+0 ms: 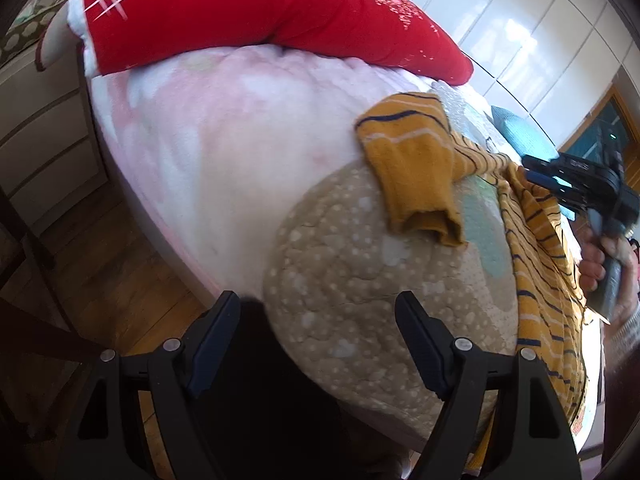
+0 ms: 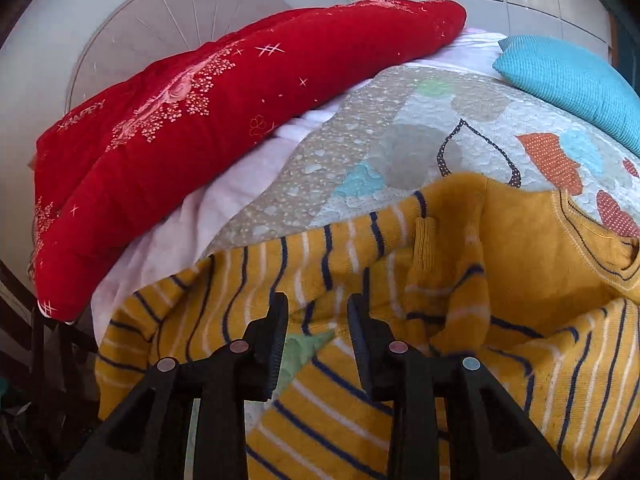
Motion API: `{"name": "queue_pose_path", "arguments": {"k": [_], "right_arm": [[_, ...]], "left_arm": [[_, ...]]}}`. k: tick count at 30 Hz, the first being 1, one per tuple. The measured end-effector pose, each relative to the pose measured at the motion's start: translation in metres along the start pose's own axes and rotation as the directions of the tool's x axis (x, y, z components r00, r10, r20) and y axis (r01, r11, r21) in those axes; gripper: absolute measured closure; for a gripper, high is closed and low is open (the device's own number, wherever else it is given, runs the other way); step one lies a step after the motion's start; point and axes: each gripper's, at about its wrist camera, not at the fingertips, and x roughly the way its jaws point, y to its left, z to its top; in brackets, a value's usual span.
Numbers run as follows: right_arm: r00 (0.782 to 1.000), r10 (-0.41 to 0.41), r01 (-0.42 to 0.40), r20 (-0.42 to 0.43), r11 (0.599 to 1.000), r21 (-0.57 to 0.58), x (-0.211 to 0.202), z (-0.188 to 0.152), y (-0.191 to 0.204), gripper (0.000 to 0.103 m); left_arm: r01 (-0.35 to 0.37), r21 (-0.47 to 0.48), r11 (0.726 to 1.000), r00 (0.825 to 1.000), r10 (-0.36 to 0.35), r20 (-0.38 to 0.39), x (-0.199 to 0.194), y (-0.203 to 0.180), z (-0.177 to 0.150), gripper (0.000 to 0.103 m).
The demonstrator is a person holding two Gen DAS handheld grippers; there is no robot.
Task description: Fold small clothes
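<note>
The left tongs [image 1: 320, 312] tilt downward over the near edge of the bed, their two fingers set wide apart with nothing between them; below them lies the beige dotted part of the quilted bedspread [image 1: 360, 264]. The right tongs [image 2: 318, 312] also slope downward, hovering just above the mustard-yellow striped sweater [image 2: 520, 240]. Their fingers stand a narrow gap apart, and through that gap the knit shows, but the pads do not press on it. In the left wrist view the right tongs [image 1: 538, 174] appear at the far right edge, held by a hand [image 1: 612, 264] wrapped around the handle, with the fingers reaching over the sweater's rumpled edge.

The sweater [image 1: 540, 264] lies spread on the bedspread [image 2: 400, 120], on the right side of the bed as the left camera sees it. One sleeve [image 1: 416, 172] is folded out across the beige patch, its ribbed cuff turned toward the left tongs. In the right wrist view the neckline sits at the right, and a sleeve lies bunched across the body.

A red quilt [image 2: 200, 120] is piled along the far side on a pale pink blanket [image 1: 224, 140]. A turquoise cushion [image 2: 568, 80] rests at the far right corner.
</note>
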Motion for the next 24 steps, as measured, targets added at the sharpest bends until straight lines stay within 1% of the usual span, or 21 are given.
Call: {"name": "queue_pose_path", "arguments": {"k": [1,4,6,7,8,10,12,13,15,16,17,18,20,21,23,24], "right_arm": [[1.000,-0.021,0.021,0.009,1.000,-0.003,-0.006,-0.002,0.000,0.069],[0.990,-0.134,0.135,0.040,0.991,-0.022,-0.030,-0.016,-0.012,0.068],[0.971,-0.237,0.238,0.034,0.970,-0.054,-0.040,-0.027,-0.024,0.068],[0.962,-0.271,0.272,0.027,0.960,-0.063,-0.045,-0.033,-0.033,0.068],[0.956,-0.293,0.293,0.015,0.954,-0.058,-0.046,-0.036,-0.040,0.068],[0.954,-0.301,0.301,0.000,0.953,-0.015,-0.048,-0.039,-0.054,0.068],[0.964,-0.266,0.266,-0.001,0.963,0.035,-0.045,-0.039,-0.062,0.068],[0.973,-0.230,0.230,-0.012,0.971,0.058,-0.041,-0.040,-0.064,0.068],[0.989,-0.134,0.140,-0.068,0.986,0.088,-0.026,-0.045,-0.062,0.070],[0.991,-0.095,0.103,-0.098,0.991,0.082,-0.018,-0.050,-0.056,0.070],[0.991,-0.069,0.076,-0.116,0.996,0.056,-0.013,-0.056,-0.047,0.065],[0.991,-0.064,0.066,-0.118,0.998,0.014,-0.014,-0.062,-0.038,0.064],[0.993,-0.021,0.016,-0.119,0.999,-0.048,-0.024,-0.073,-0.026,0.056],[0.994,-0.006,0.000,-0.112,0.998,-0.056,-0.034,-0.079,-0.026,0.056],[0.994,0.042,-0.045,-0.098,0.999,-0.024,-0.057,-0.091,-0.038,0.056],[0.996,0.046,-0.046,-0.082,0.999,0.003,-0.071,-0.096,-0.048,0.056]], "left_arm": [[-0.001,-0.008,1.000,1.000,0.001,0.000,-0.001,0.003,0.000,0.024],[0.001,-0.021,1.000,1.000,0.000,0.010,-0.005,0.008,-0.001,0.024],[-0.003,-0.019,1.000,1.000,0.003,0.012,-0.005,0.009,-0.001,0.024],[-0.003,-0.018,1.000,1.000,0.003,0.009,-0.003,0.007,0.001,0.024],[-0.001,-0.016,1.000,1.000,0.001,0.005,-0.001,0.006,0.001,0.024],[0.006,-0.010,1.000,1.000,-0.006,-0.005,0.003,0.001,0.003,0.024],[0.019,-0.001,1.000,1.000,-0.019,-0.007,0.003,-0.008,0.004,0.024],[0.026,0.007,1.000,1.000,-0.026,-0.004,0.000,-0.010,0.002,0.024],[0.037,0.033,0.999,0.999,-0.037,0.003,-0.002,-0.020,0.003,0.024],[0.040,0.044,0.998,0.999,-0.040,0.004,-0.002,-0.024,0.003,0.024],[0.046,0.052,0.998,0.999,-0.046,0.004,-0.002,-0.028,0.003,0.024],[0.055,0.058,0.997,0.998,-0.055,0.002,-0.002,-0.031,0.004,0.024],[0.067,0.070,0.995,0.998,-0.067,-0.004,0.000,-0.038,0.007,0.024],[0.073,0.080,0.994,0.997,-0.073,-0.006,0.000,-0.042,0.009,0.024],[0.090,0.115,0.989,0.996,-0.090,-0.005,0.001,-0.055,0.016,0.024],[0.102,0.141,0.985,0.995,-0.103,-0.002,0.001,-0.066,0.020,0.024]]}}
